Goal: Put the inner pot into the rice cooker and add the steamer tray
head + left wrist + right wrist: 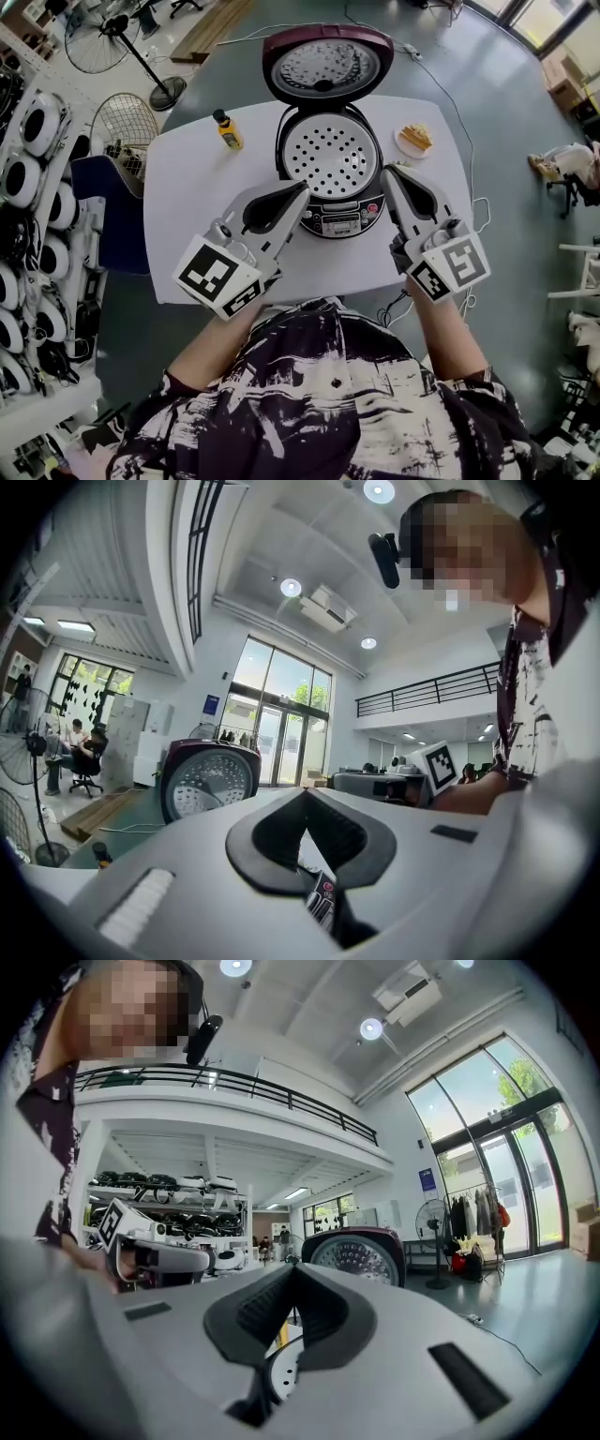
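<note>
The rice cooker (343, 221) stands on the white tabletop (197, 187) with its lid (326, 66) raised open. It is just ahead of both pairs of fingers and between them. The perforated steamer tray (330, 155) lies inside the cooker's opening, beyond the fingertips; the inner pot under it cannot be made out. The left gripper (302, 190) points at the front left of the cooker. Its fingers are clenched tip to tip and grasp nothing, and through the gap behind the tips only the cooker's control panel (321, 902) is seen. The right gripper (386, 172) is beside the front right of the cooker. Its fingers are also clenched together and empty, and a part of the tray shows through the gap behind their tips. A yellow bottle (226, 129) stands further out on the tabletop, to the left of the left fingers and apart from them. A small plate with food (413, 141) lies a little beyond the right fingers, near the cooker's right side.
</note>
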`<state>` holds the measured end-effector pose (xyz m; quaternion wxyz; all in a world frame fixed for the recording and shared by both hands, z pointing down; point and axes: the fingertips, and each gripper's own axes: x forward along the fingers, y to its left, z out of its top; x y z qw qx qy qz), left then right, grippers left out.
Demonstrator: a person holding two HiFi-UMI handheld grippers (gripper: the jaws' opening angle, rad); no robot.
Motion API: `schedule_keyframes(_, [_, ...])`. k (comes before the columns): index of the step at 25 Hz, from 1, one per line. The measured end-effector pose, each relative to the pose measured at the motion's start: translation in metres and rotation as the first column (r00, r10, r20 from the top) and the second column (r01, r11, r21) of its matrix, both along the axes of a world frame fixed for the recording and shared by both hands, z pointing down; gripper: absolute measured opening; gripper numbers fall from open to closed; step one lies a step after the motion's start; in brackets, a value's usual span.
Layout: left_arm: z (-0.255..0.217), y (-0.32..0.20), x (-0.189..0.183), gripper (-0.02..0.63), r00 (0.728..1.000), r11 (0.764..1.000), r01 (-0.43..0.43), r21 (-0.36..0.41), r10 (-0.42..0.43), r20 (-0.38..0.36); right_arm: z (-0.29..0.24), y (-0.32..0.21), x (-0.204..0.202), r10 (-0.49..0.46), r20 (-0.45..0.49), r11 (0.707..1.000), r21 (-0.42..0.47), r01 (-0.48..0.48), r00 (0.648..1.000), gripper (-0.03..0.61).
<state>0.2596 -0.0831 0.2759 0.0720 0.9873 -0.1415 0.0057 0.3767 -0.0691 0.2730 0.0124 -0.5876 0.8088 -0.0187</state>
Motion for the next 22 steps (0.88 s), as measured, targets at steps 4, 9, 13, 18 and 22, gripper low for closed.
schedule_keyframes(4, [-0.001,0.001,0.001,0.005,1.000,1.000,0.004,-0.001,-0.004,0.002,-0.001,0.000,0.000,-0.004,0.001,1.000,-0.005,0.004,1.000,-0.003])
schedule_keyframes(9, [-0.001,0.002,0.000,0.005,1.000,1.000,0.005,-0.002,-0.005,0.002,0.001,0.000,-0.002,-0.006,-0.003,1.000,-0.010,0.006,1.000,-0.003])
schedule_keyframes(13, [0.000,0.002,-0.001,0.005,1.000,1.000,0.004,-0.002,-0.004,0.002,0.005,0.001,-0.002,-0.004,-0.005,1.000,-0.019,0.004,1.000,-0.003])
schedule_keyframes(18, [0.003,0.002,0.000,0.005,1.000,1.000,0.000,-0.004,0.000,0.006,0.010,0.000,-0.002,-0.007,-0.006,0.999,-0.032,0.007,1.000,-0.004])
schedule_keyframes(22, [0.003,0.001,-0.001,0.005,1.000,1.000,-0.003,-0.003,0.003,0.007,0.011,-0.001,-0.002,-0.005,-0.008,0.999,-0.037,0.004,1.000,-0.004])
